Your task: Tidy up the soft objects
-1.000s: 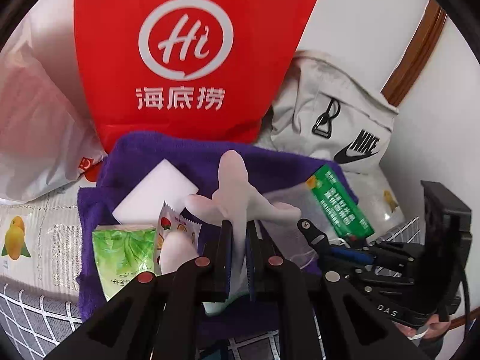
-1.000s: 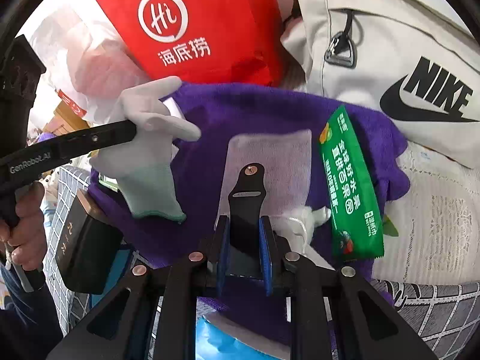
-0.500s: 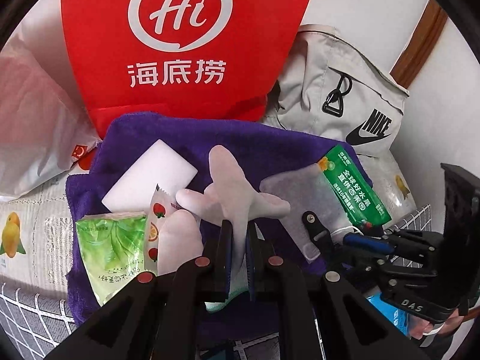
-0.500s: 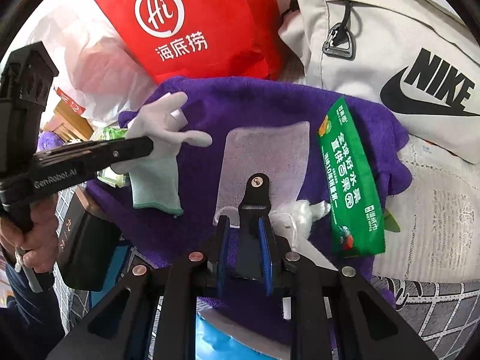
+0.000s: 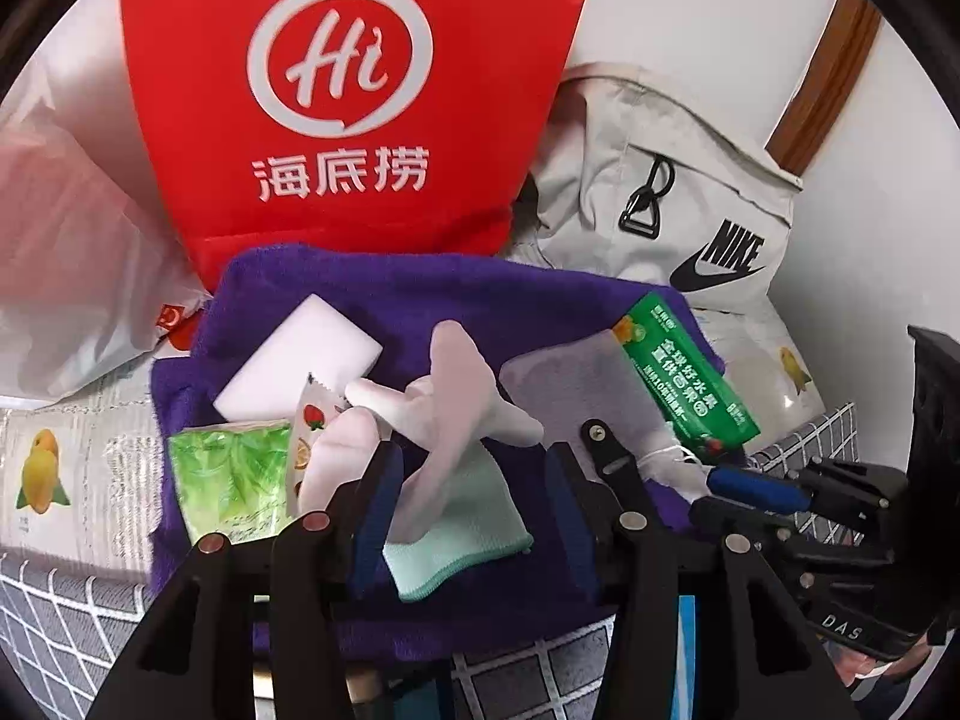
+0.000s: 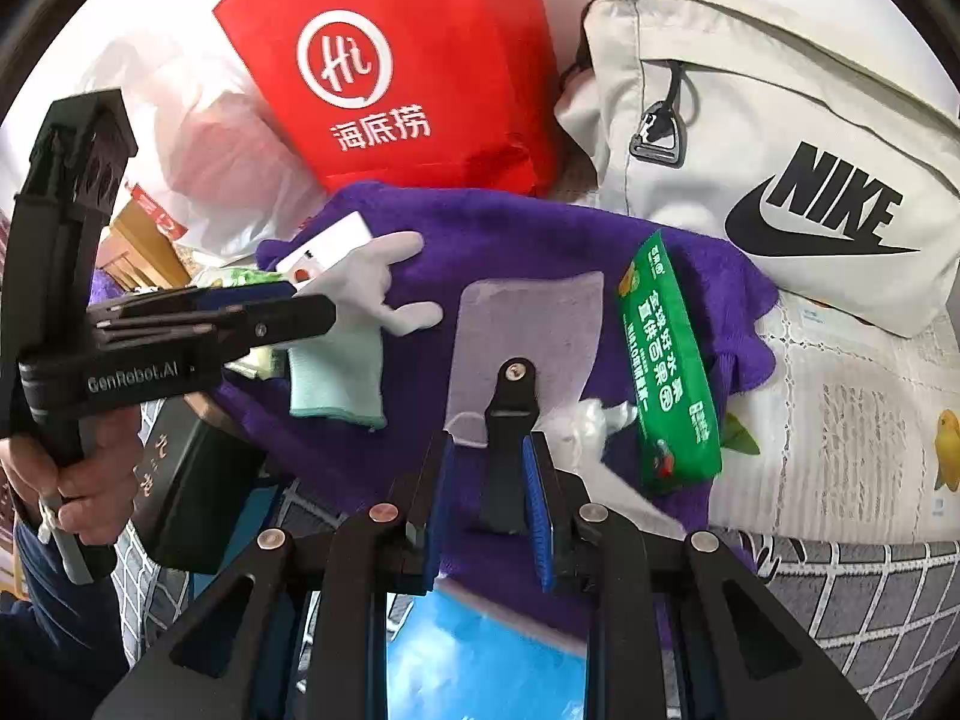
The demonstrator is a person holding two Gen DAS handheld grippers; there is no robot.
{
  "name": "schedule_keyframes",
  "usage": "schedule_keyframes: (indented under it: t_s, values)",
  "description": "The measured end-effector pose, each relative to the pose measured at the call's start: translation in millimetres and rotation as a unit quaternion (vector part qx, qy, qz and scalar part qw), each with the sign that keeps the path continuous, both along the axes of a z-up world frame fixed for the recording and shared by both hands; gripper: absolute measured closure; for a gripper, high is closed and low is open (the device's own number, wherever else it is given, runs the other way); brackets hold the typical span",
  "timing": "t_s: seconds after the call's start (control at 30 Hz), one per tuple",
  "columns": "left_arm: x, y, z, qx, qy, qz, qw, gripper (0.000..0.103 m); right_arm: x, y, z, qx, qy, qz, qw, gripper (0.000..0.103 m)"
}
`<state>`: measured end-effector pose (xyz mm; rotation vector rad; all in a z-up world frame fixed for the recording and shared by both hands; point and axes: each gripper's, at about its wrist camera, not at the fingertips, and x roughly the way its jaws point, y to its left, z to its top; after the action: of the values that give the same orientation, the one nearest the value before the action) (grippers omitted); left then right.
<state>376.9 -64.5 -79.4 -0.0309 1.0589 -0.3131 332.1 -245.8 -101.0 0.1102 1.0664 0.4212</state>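
A white glove [image 5: 456, 396] with a mint cuff lies loose on the purple towel [image 5: 420, 294], between the fingers of my left gripper [image 5: 474, 480]. Those jaws are opening and neither pad touches the glove. From the right wrist the same glove [image 6: 360, 300] shows just past the left gripper's tip. My right gripper [image 6: 489, 480] hovers over a translucent mesh pouch [image 6: 528, 324]. A black clip [image 6: 510, 414] stands between its jaws, which are opening. The clip rests against the right pad, with a gap on its left.
On the towel lie a green snack pack [image 6: 666, 360], a white sponge block [image 5: 300, 354], a green tissue pack [image 5: 228, 474] and a fruit sachet [image 5: 309, 426]. A red bag [image 5: 342, 90], grey Nike bag [image 6: 780, 150] and white plastic bag [image 5: 60, 252] crowd the back.
The left jaws have sprung apart and let go of the glove, which now lies flat on the towel. The right gripper has lifted slightly and its jaws have eased apart around the clip.
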Motion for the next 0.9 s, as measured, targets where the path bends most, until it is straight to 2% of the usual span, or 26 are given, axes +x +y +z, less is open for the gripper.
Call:
schedule_keyframes:
  t_s: [0.33, 0.43, 0.53, 0.63, 0.9]
  values:
    - [-41.4, 18.9, 32.5, -0.001, -0.024, 0.016, 0.9996, 0.055, -42.2, 0.2, 21.3, 0.003, -0.02, -0.004, 1.0, 0.078]
    - [-61.1, 22.8, 42.9, 0.001, -0.034, 0.017, 0.9993, 0.055, -62.0, 2.2, 26.8, -0.001, -0.029, -0.004, 1.0, 0.076]
    - [-83.0, 25.2, 52.4, -0.001, -0.044, 0.015, 0.9989, 0.051, -81.3, 1.3, 32.3, 0.007, -0.038, -0.009, 0.999, 0.069]
    - [-106.3, 31.9, 60.3, -0.01, -0.051, 0.016, 0.9985, 0.049, -100.7, -0.1, 38.8, 0.01, -0.043, -0.019, 0.999, 0.068]
    - [-174.2, 48.0, 55.7, -0.012, -0.056, 0.016, 0.9982, 0.044, -154.9, -1.9, 57.1, 0.026, -0.068, -0.041, 0.997, 0.062]
